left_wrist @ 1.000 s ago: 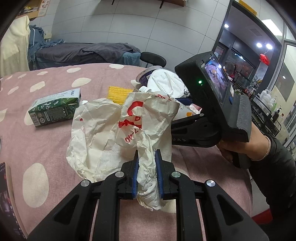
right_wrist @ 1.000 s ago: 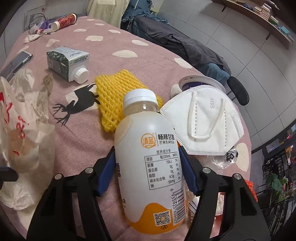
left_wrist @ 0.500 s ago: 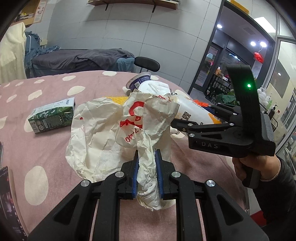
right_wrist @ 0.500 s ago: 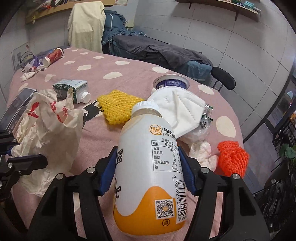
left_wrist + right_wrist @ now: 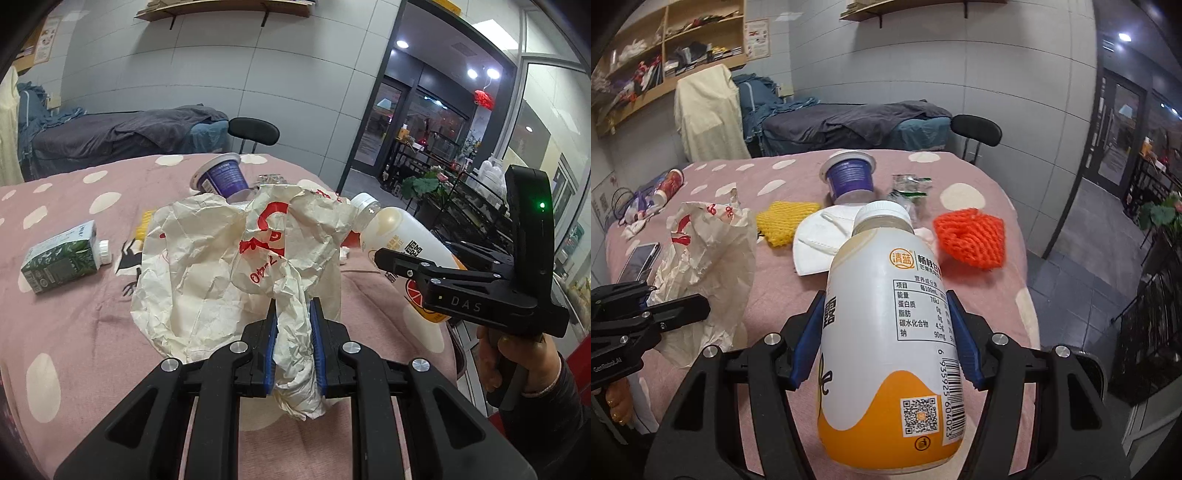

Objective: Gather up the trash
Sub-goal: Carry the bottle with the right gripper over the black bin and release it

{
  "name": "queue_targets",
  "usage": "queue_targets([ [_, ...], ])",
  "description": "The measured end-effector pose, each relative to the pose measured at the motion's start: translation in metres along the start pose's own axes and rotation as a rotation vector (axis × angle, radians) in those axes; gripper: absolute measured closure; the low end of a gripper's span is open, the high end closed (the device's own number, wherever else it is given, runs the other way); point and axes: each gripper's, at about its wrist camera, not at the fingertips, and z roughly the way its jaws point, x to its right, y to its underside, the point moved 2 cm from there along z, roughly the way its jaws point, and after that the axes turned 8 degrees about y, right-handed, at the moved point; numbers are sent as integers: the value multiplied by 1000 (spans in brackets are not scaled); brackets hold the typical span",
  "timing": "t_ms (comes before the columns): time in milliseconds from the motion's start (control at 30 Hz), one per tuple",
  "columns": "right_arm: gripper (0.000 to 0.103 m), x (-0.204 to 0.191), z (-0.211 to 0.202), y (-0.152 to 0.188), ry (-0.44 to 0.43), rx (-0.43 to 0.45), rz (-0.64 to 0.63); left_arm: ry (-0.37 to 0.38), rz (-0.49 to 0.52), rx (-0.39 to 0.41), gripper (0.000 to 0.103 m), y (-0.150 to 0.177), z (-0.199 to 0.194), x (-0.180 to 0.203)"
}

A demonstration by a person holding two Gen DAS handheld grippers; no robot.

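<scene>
My left gripper (image 5: 292, 325) is shut on the twisted edge of a crumpled white bag with red print (image 5: 236, 266), held over the pink dotted tablecloth (image 5: 74, 332). The bag also shows in the right wrist view (image 5: 709, 258). My right gripper (image 5: 886, 332) is shut on a white and orange drink bottle (image 5: 890, 332), held above the table to the right of the bag. In the left wrist view the bottle (image 5: 399, 236) points its cap toward the bag's top, with the right gripper (image 5: 461, 291) around it.
On the table lie a green carton (image 5: 59, 258), a purple cup on its side (image 5: 849, 177), a white mask (image 5: 820, 243), yellow foam net (image 5: 783, 225), orange foam net (image 5: 967, 236), a clear wrapper (image 5: 908, 188), a phone (image 5: 639, 262) and a red can (image 5: 668, 184). The table edge drops at right.
My right gripper has lifted the bottle off the table and swung it up and back, level with the bag. The left gripper and bag have barely moved.
</scene>
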Motion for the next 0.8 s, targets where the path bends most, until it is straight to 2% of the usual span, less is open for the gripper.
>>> queue_targets([
  [167,40,50,-18,20,83,10,130,82,58,-30,87,-6,22,26],
  [367,40,123,-31,59,234,-23,294,189,154,-59,87,-15,51,69],
  [600,40,211,1,131,409,-186,469,296,249,-107,87,-24,88,124],
  [667,40,230,23,153,423,-249,518,327,269,-131,87,-23,98,139],
  [800,40,251,66,189,397,-356,573,398,273,-218,87,-15,125,167],
])
